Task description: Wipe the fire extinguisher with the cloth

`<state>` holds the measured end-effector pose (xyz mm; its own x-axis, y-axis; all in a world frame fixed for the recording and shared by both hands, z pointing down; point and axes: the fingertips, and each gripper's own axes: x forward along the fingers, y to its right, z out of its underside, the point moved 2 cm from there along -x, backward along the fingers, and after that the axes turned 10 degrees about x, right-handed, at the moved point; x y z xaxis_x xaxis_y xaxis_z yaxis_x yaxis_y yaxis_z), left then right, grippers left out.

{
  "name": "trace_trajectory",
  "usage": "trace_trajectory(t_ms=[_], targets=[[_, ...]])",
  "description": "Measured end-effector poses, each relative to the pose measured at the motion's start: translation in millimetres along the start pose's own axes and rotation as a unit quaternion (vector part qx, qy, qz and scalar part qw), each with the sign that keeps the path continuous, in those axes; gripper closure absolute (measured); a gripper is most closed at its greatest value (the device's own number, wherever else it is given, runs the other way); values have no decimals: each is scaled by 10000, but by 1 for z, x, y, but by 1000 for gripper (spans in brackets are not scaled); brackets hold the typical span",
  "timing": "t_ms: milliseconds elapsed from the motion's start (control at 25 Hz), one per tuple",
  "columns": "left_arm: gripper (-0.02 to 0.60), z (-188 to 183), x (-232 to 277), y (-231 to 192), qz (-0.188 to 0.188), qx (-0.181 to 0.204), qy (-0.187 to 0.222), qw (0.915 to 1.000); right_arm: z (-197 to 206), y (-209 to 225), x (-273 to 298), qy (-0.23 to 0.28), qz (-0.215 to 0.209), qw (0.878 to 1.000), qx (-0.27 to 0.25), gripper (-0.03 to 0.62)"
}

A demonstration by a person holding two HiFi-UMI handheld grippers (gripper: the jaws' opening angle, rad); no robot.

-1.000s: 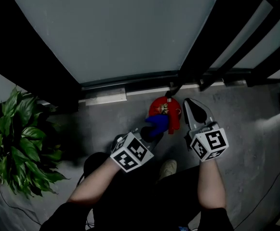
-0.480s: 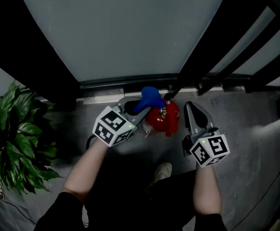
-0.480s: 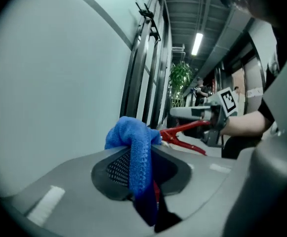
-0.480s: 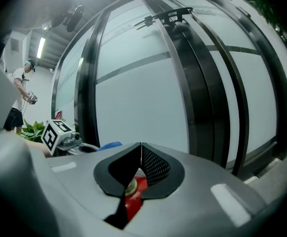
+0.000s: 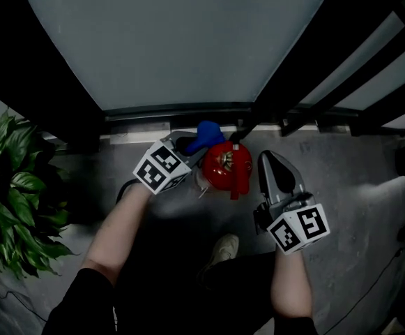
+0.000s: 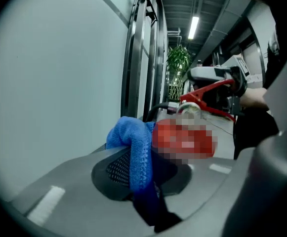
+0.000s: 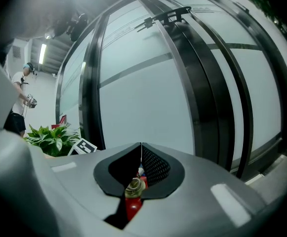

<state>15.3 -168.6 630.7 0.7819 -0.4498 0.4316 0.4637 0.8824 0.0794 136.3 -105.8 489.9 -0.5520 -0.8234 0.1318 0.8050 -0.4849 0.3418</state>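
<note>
By the glass wall, at floor level: cloth at the extinguisher's far upper edge.
Risk: the fire extinguisher (image 5: 224, 165) stands free on the floor (image 5: 355, 187) with nothing steadying it, so a sideways push from the cloth (image 5: 205, 135) could tip it, or the cloth could snag on the red handle (image 6: 208, 90) and pull out of the jaws. Left gripper (image 5: 186, 145) is clamped on the blue cloth, forearm reaching forward and angled right; the cloth appears to touch the red body. Right gripper (image 5: 269, 159) has its jaws pressed together on nothing and hangs just beside the extinguisher's right side, apart from it, forearm pointing straight ahead.
</note>
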Motion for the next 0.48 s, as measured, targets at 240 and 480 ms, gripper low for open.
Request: trace_trajectory(t_ms=[240, 480], targets=[[517, 45, 24, 2, 295, -765, -350, 9960, -1, -2, 0, -19, -32, 9999, 104, 589], [517, 84, 42, 3, 256, -1691, -433, 9843, -2, -3, -2, -66, -40, 9998, 159, 589]])
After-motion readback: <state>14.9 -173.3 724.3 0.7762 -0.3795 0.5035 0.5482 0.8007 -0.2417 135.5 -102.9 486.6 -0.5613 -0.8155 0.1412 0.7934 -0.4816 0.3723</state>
